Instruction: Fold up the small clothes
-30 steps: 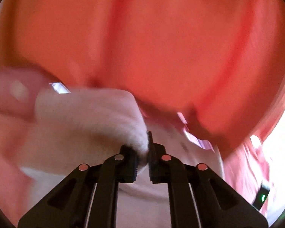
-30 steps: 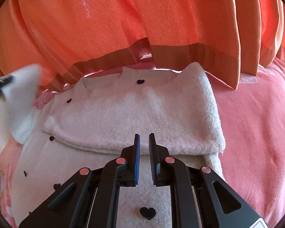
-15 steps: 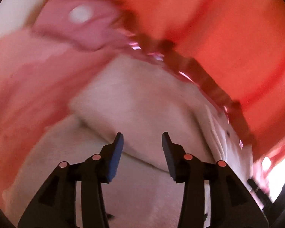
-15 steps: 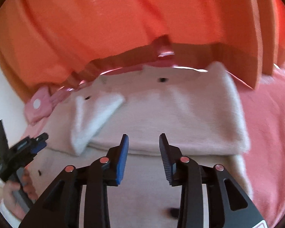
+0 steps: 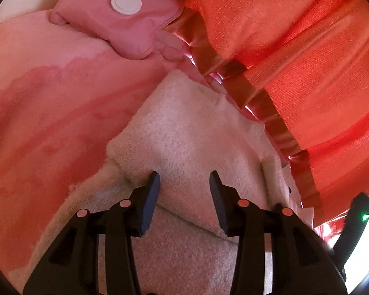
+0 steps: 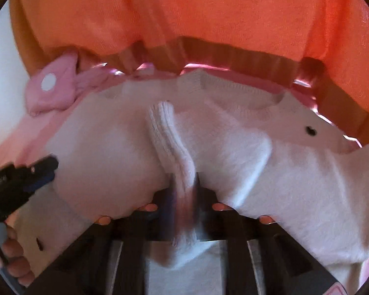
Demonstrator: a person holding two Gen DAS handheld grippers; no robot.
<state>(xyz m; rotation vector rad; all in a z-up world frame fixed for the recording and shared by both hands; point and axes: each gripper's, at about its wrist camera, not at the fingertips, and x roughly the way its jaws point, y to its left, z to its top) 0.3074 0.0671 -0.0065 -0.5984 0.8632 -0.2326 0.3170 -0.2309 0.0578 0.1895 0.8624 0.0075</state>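
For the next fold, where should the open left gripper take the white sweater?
Probably the folded sleeve's lower edge of the sweater, approached low from the near side: that edge sits raised above the body panel, directly ahead of the left gripper, jaws already apart.

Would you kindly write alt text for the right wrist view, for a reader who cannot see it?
The right gripper, blurred, pinches a raised ridge of a fluffy white sweater lying on a pink bedspread. The left gripper hovers at the sweater's left edge. Orange curtains hang behind, beside a pink pillow with a white dot.
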